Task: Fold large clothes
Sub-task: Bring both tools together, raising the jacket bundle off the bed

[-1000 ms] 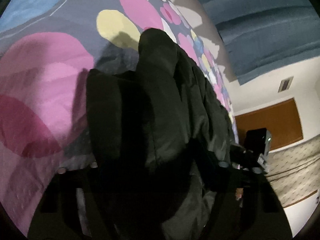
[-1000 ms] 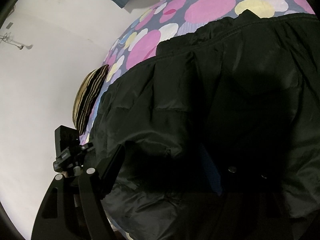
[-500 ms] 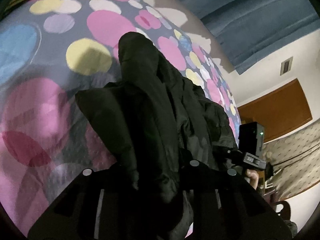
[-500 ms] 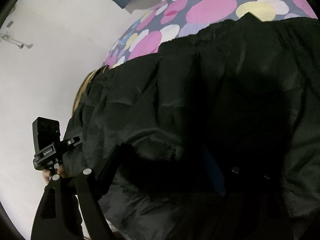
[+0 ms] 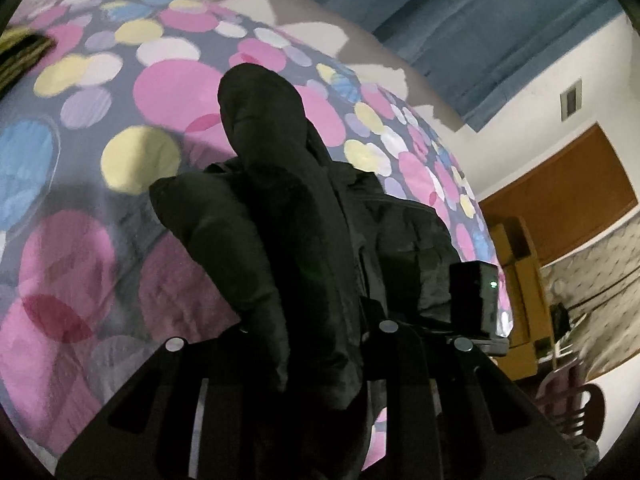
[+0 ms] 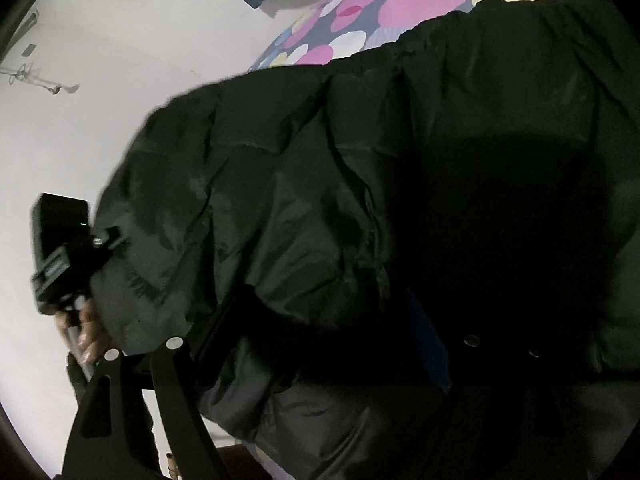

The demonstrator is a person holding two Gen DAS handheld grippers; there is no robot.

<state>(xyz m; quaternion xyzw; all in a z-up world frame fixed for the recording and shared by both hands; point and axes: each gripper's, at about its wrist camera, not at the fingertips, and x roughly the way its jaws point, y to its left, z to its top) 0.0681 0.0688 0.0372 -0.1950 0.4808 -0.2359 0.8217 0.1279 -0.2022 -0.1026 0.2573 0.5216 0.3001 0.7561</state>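
A large black puffer jacket (image 5: 280, 208) lies on a bed with a dotted pink, yellow and blue cover (image 5: 120, 152). My left gripper (image 5: 304, 344) is shut on a bunched edge of the jacket and holds it raised above the bed. In the right wrist view the jacket (image 6: 360, 184) fills most of the frame. My right gripper (image 6: 320, 344) is shut on its near edge, its fingers mostly buried in fabric. The left gripper's camera block (image 6: 60, 236) shows at the jacket's left end, and the right one (image 5: 474, 300) shows in the left wrist view.
Blue curtains (image 5: 480, 32) hang behind the bed. A striped pillow (image 5: 20, 52) lies at the far left of the bed. A wooden cabinet (image 5: 520, 280) and a chair (image 5: 576, 412) stand to the right. A white wall (image 6: 100, 60) is on the left.
Both grippers have lifted the jacket's edge higher. The left end now rises over the striped pillow in the right wrist view. More bed and room show in the left wrist view.
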